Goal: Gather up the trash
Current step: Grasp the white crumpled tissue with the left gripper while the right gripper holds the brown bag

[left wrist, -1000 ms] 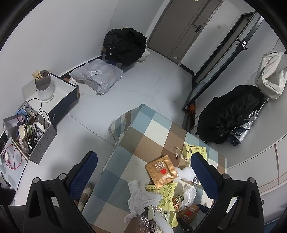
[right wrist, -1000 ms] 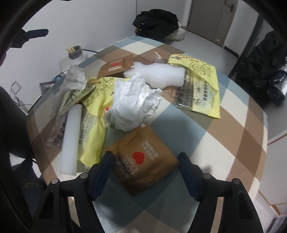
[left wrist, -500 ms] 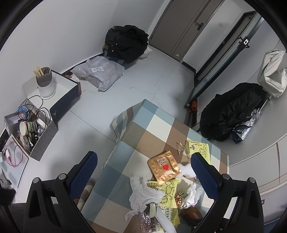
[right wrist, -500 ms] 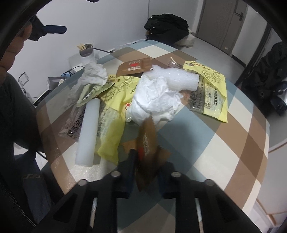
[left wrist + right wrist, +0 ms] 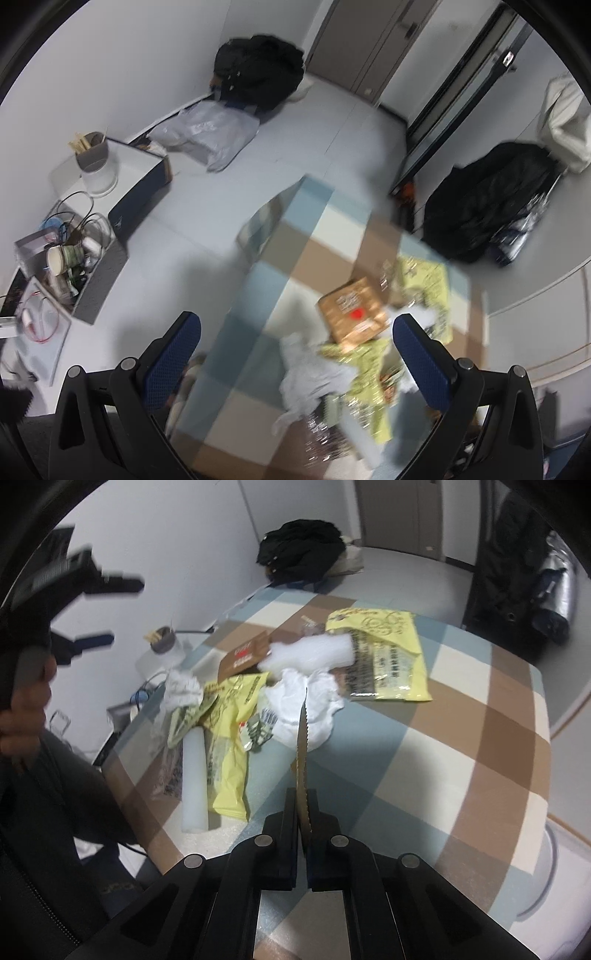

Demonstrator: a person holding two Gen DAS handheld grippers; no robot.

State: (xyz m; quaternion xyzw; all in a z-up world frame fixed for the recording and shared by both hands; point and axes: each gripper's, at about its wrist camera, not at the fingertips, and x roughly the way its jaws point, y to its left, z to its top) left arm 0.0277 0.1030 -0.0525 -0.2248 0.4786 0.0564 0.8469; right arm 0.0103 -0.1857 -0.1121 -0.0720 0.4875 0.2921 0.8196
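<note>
Checked tablecloth [image 5: 461, 716] under wrappers; right tongs [image 5: 303, 805] clamping brown packet [image 5: 302, 746] (left tongs [image 5: 295, 354] wide).

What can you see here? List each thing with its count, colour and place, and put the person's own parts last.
table: one, blue, brown and cream checks, centre
yellow wrappers: at least two, yellow, table middle
brown packet: one, edge-on in the right gripper
second brown packet: one, far side of the pile
crumpled tissues: two, white, in the pile
foam roll: one, white, near left edge
black bags: several, floor by the walls
cup of sticks: one, white, on a floor box
left gripper: open, blue pads, above the table
right gripper: shut on the brown packet
hand: one, far left
</note>
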